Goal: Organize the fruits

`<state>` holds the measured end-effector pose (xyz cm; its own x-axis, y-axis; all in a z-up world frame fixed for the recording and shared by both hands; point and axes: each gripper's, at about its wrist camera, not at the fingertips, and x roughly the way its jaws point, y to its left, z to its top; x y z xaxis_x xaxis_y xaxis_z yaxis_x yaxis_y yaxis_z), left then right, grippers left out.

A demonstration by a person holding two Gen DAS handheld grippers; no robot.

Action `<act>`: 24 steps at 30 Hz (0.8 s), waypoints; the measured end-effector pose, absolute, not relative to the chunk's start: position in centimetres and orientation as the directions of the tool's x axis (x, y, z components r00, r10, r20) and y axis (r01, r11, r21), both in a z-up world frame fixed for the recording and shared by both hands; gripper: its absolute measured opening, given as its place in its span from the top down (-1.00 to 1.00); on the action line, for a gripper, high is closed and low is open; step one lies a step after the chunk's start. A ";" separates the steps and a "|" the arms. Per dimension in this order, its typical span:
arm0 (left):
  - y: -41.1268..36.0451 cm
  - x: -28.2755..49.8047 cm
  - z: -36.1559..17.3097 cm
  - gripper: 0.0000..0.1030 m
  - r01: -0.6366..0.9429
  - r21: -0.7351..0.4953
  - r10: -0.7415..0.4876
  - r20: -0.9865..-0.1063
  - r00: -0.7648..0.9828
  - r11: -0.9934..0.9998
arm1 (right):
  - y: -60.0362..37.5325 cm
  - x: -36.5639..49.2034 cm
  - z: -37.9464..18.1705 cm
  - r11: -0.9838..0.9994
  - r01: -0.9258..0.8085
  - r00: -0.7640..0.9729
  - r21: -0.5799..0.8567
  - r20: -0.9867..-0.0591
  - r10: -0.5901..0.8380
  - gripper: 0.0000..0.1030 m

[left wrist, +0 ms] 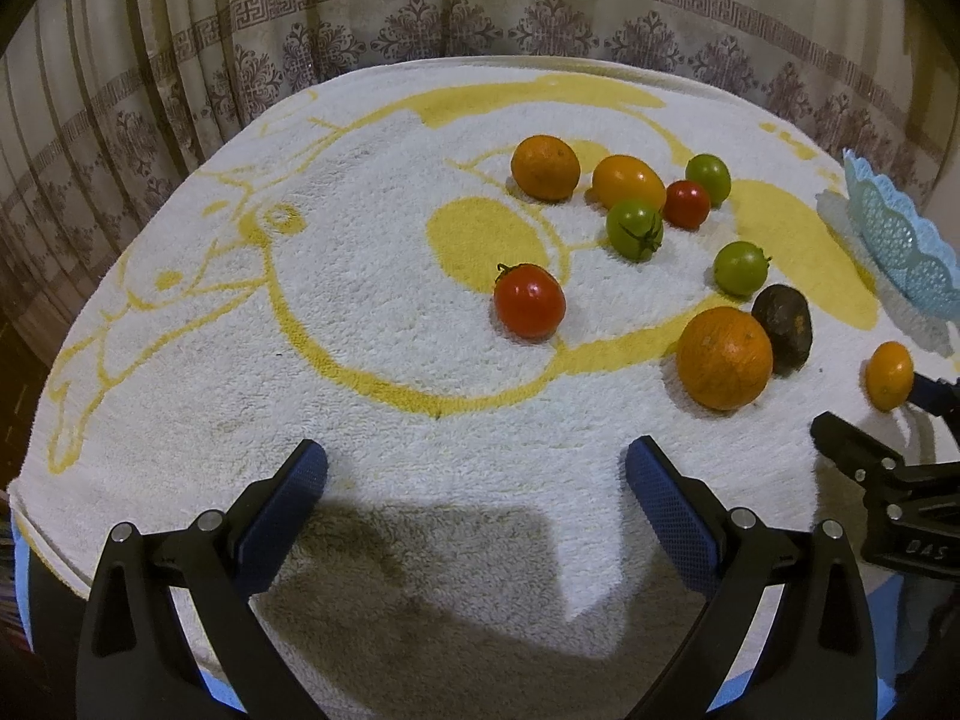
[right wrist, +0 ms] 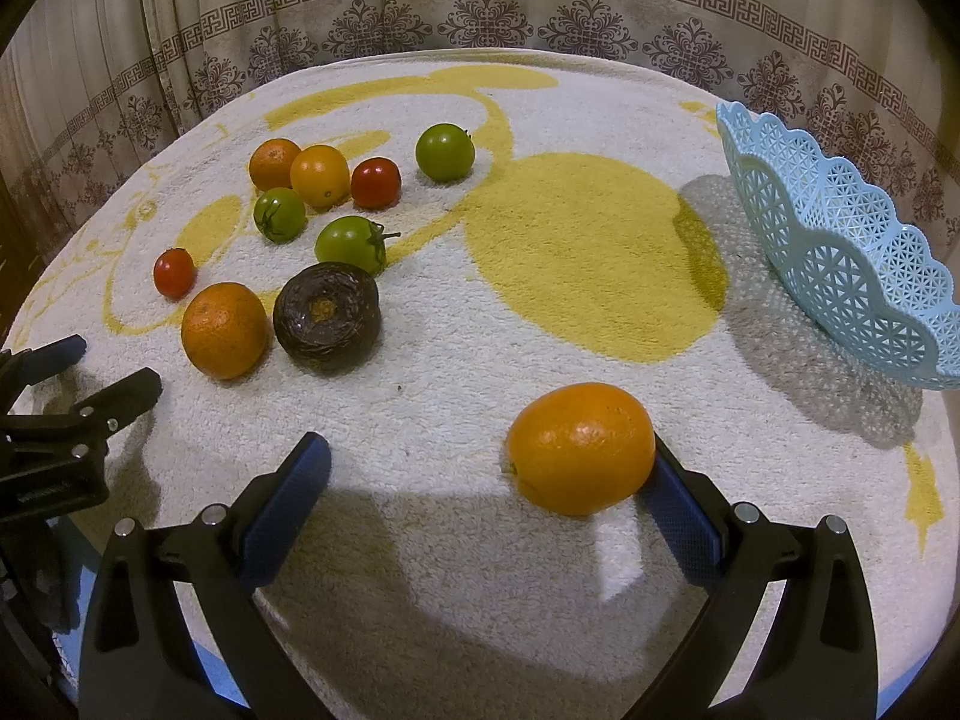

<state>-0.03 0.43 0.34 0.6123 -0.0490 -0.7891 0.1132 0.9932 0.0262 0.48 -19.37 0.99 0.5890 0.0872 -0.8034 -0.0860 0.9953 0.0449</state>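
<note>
Fruits lie on a white and yellow towel (left wrist: 372, 324). In the right wrist view an orange (right wrist: 581, 449) sits between my open right gripper's (right wrist: 489, 480) fingers, touching the right pad; it also shows in the left wrist view (left wrist: 889, 375). Further left lie a larger orange (right wrist: 224, 330), a dark brown fruit (right wrist: 327, 315), green tomatoes (right wrist: 351, 243), red tomatoes (right wrist: 375, 182) and more oranges (right wrist: 320, 175). A light blue lattice basket (right wrist: 852, 252) stands tilted at the right. My left gripper (left wrist: 477, 480) is open and empty over bare towel, with a red tomato (left wrist: 529, 300) ahead.
A patterned curtain (right wrist: 480, 18) hangs behind the table. The towel's front edge and the table rim run below both grippers. The left gripper shows at the left edge of the right wrist view (right wrist: 78, 384).
</note>
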 end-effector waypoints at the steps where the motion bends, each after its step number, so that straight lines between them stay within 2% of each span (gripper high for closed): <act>1: 0.6 0.0 0.5 -0.91 0.116 0.014 -0.061 -0.788 0.613 0.993 | -19.4 0.5 1.1 0.995 -0.086 0.589 0.047 -0.803 0.089 -0.96; 5: 1.1 -0.3 1.0 -0.91 0.123 -0.016 -0.089 -0.781 0.618 0.992 | -19.4 0.2 1.4 0.994 -0.089 0.590 0.071 -0.800 0.110 -0.96; 12: 2.1 -1.0 2.1 -0.91 0.118 0.032 -0.054 -0.752 0.657 0.992 | -20.7 0.1 2.4 0.983 -0.091 0.599 0.159 -0.780 0.182 -0.96; 24: 2.3 1.1 3.0 -0.91 0.098 0.064 -0.022 -0.722 0.692 0.993 | -21.2 -1.2 5.9 0.975 -0.128 0.676 0.179 -0.704 0.218 -0.96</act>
